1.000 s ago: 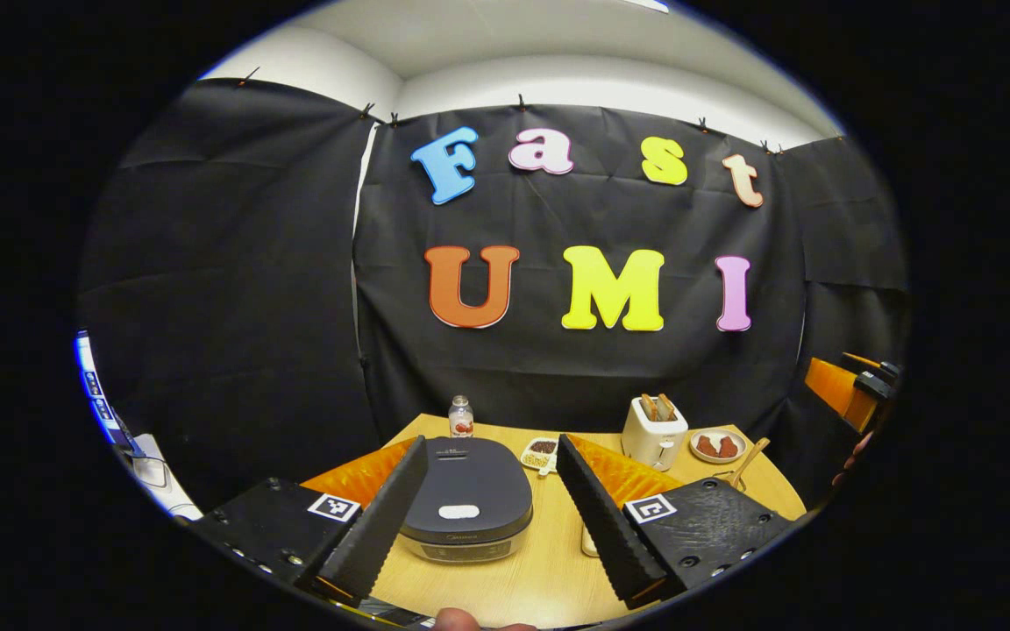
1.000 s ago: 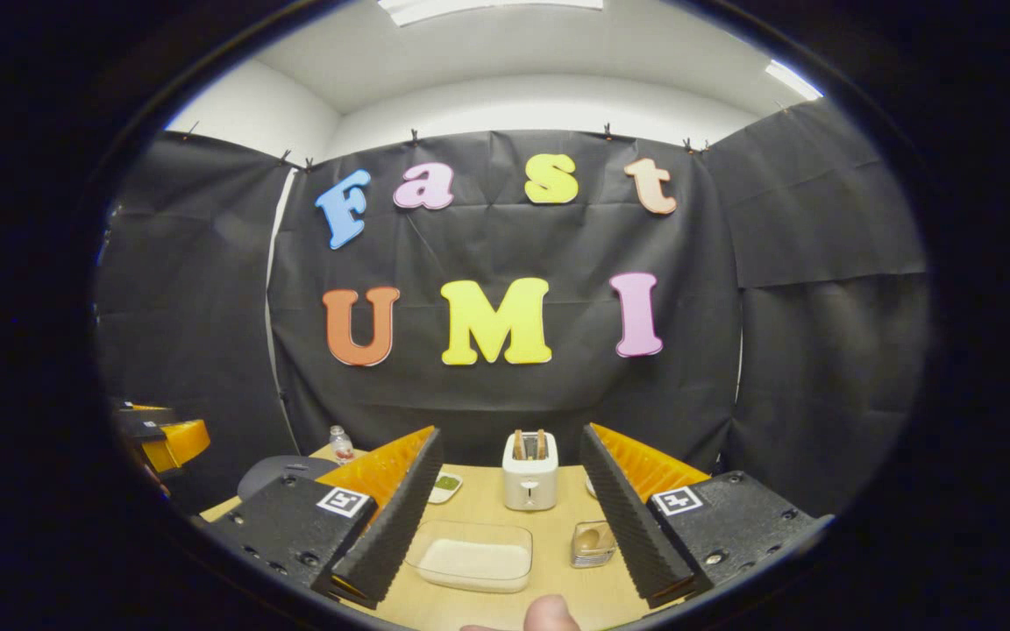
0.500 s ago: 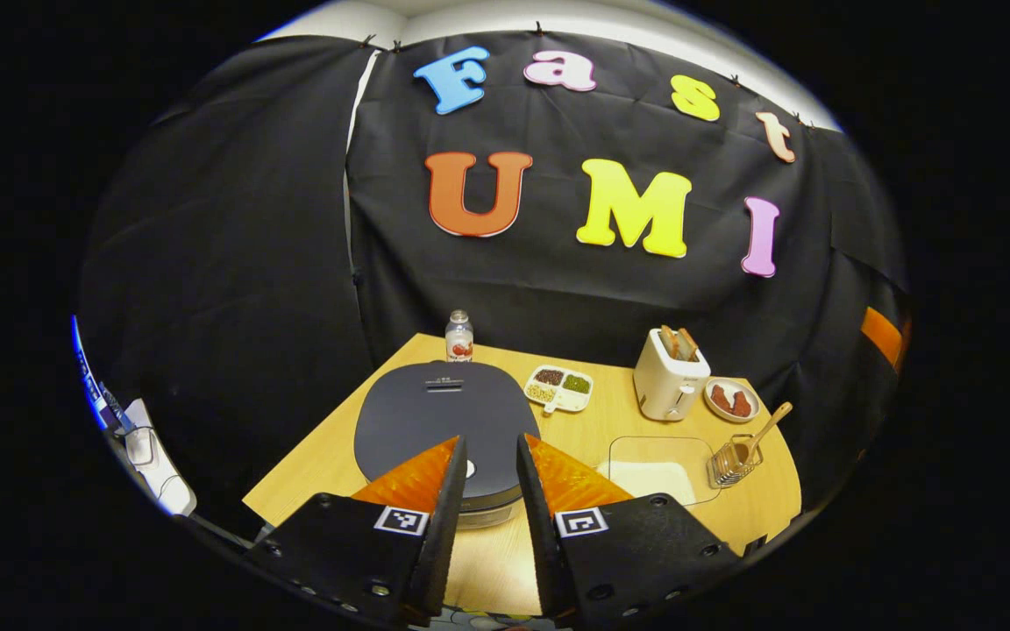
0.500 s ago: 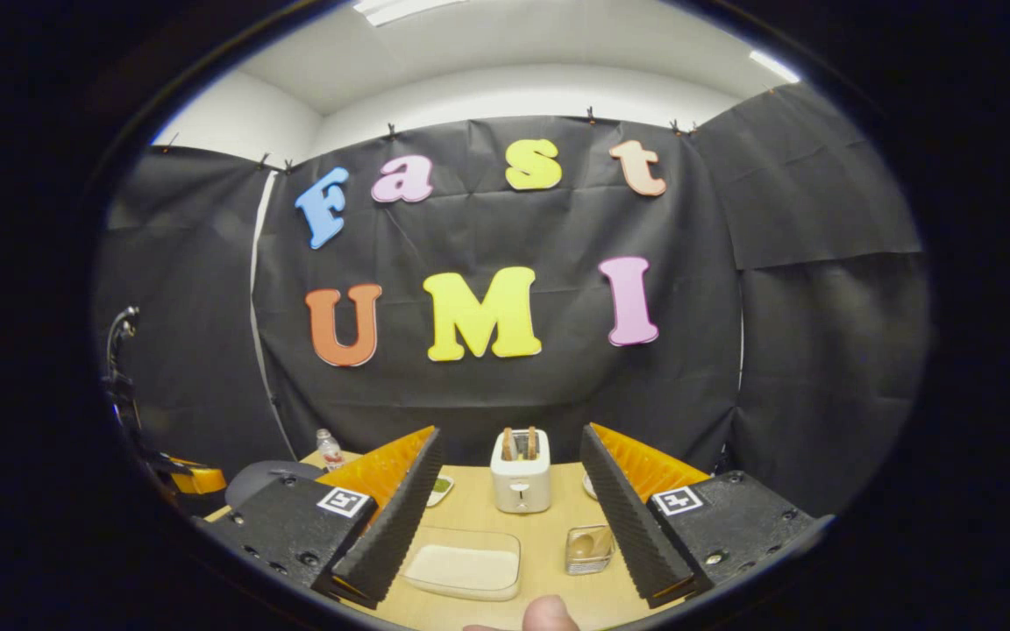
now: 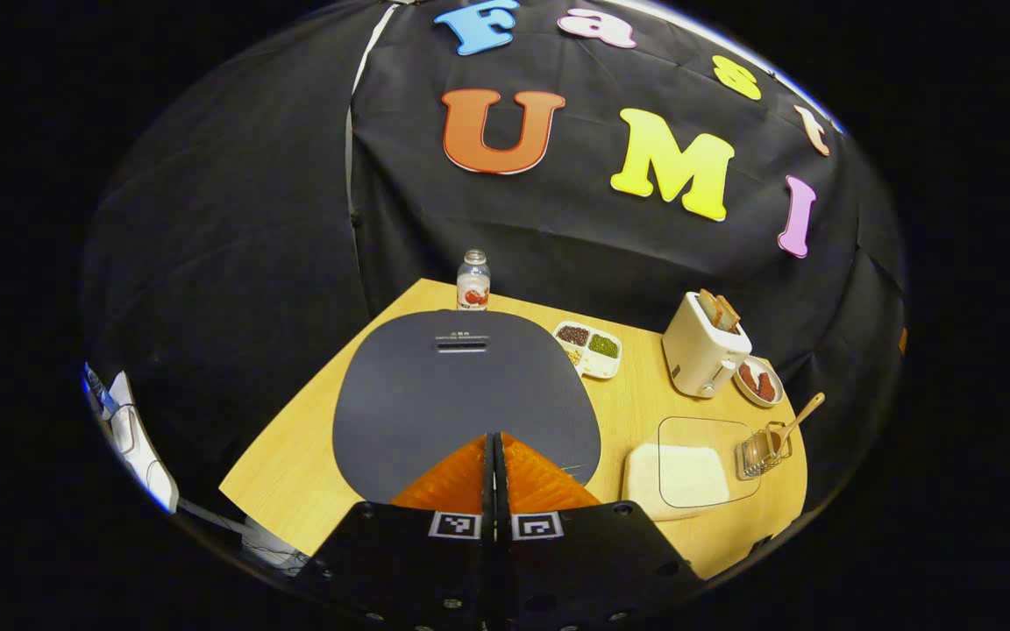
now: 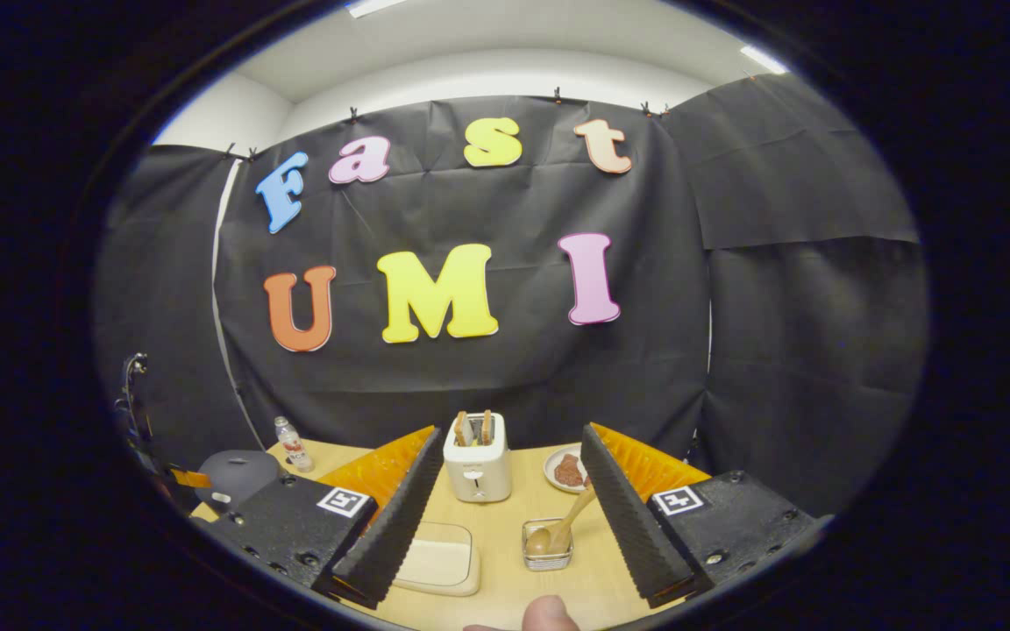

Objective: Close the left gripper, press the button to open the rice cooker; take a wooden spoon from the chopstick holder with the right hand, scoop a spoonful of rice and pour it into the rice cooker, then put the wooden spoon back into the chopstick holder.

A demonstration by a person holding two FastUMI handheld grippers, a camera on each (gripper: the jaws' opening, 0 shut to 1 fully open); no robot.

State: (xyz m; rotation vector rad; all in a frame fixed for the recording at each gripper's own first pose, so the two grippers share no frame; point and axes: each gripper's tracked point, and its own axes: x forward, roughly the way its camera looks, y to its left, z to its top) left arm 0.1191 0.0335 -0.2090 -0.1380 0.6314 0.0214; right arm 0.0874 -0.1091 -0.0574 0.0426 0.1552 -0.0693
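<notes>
In the left gripper view my left gripper (image 5: 494,451) is shut with nothing in it, its tips over the near edge of the dark rice cooker (image 5: 461,386), whose lid is down. The button is hidden under the fingers. A clear box of rice (image 5: 689,469) sits right of the cooker, and a wire chopstick holder (image 5: 761,449) with a wooden spoon (image 5: 799,416) stands beside it. In the right gripper view my right gripper (image 6: 509,504) stands open above the table, with the spoon (image 6: 562,530) in its holder (image 6: 547,554) between the fingers, farther off. The rice box (image 6: 435,563) lies to the left.
A white toaster (image 6: 477,466) with bread stands mid-table, a small plate of red food (image 6: 568,469) to its right. A bottle (image 5: 472,282) stands behind the cooker, and a divided dish of beans (image 5: 591,348) beside it. A fingertip (image 6: 549,613) shows at the bottom edge.
My left gripper went from open to shut while tilting down and moving in over the cooker's near edge. My right gripper swung right, bringing the spoon and holder between its fingers.
</notes>
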